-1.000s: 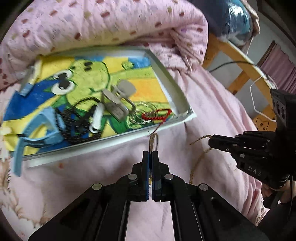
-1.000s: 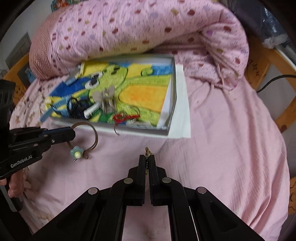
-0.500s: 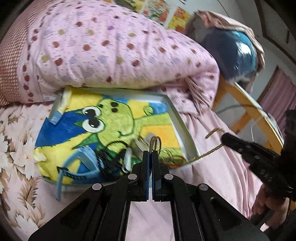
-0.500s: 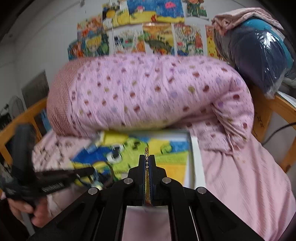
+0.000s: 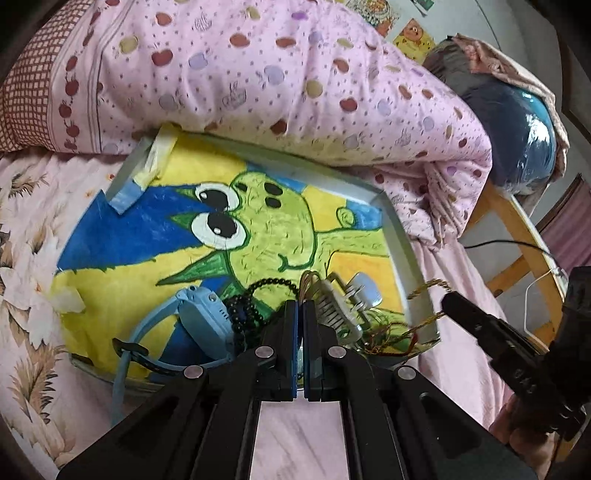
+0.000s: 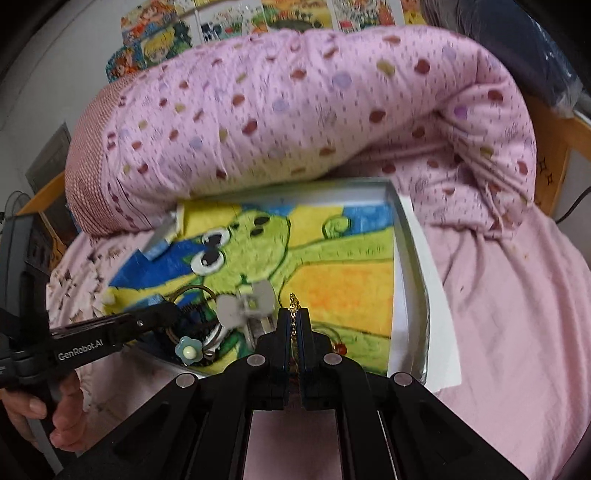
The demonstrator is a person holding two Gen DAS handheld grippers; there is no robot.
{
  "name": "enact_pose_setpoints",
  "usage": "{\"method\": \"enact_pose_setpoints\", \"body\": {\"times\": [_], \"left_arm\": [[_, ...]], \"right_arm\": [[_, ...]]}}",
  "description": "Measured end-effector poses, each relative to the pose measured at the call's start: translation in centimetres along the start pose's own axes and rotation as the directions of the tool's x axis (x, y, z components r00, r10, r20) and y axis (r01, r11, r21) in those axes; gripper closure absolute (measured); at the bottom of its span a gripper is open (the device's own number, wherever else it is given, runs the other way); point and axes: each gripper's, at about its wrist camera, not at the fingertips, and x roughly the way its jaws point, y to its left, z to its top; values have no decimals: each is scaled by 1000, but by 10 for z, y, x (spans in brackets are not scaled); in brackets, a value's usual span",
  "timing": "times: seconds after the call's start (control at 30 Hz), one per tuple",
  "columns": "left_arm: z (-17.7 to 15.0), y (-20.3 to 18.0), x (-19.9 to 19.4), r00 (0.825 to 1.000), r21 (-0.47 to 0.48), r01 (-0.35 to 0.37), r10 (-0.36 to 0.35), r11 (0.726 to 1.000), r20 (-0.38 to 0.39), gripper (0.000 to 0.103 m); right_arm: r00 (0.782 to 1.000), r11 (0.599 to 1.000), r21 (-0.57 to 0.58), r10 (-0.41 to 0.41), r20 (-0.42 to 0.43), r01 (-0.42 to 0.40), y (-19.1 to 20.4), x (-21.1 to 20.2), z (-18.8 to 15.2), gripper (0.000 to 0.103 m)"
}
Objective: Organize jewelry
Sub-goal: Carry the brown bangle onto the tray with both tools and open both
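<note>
A shallow white tray point(image 5: 397, 236) with a green cartoon drawing lies on the pink bed; it also shows in the right wrist view point(image 6: 400, 221). In its near part lie black beads point(image 5: 258, 291), a blue watch point(image 5: 199, 314), a silver hair clip point(image 5: 336, 306) and a red cord point(image 5: 388, 341). My left gripper point(image 5: 299, 306) is shut on a brown ring bracelet point(image 5: 310, 282) with a blue flower charm point(image 6: 188, 349), held over the tray's near edge. My right gripper point(image 6: 294, 315) is shut on a gold chain point(image 6: 293, 306), held over the tray's near right part; the chain also shows in the left wrist view point(image 5: 428, 286).
A rolled pink dotted quilt point(image 5: 258, 74) lies along the tray's far side. A dark blue bundle point(image 5: 517, 122) sits on a wooden chair point(image 5: 513, 229) to the right. Pink sheet point(image 6: 517, 314) lies right of the tray. Pictures point(image 6: 221, 18) hang on the wall.
Both grippers have lifted off the sheet and moved forward over the tray's near edge, the left carrying the ring bracelet and the right the gold chain.
</note>
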Motion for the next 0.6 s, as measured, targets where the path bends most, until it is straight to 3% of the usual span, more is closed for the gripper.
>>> {"method": "enact_pose_setpoints", "body": {"times": [0.4,0.47,0.53,0.6], "left_arm": [[-12,-5,21,996,46,-32,36,998,-78,103],[-12,-6,20,996,50,-40,44,998,-76,102],[-11,-7,19,996,51,-43,47,998,-73,102],[-10,-8,18,996,57,-53,57,997,-69,98]], "right_arm": [[996,999,43,-20,-83,24,-13,12,-9,97],[996,998,54,-23,-86,28,-16,12,-8,89],[996,998,62,-29,-82,34,-19,9,-8,73],[997,997,70,-35,-72,40,-21,5,-6,67]]}}
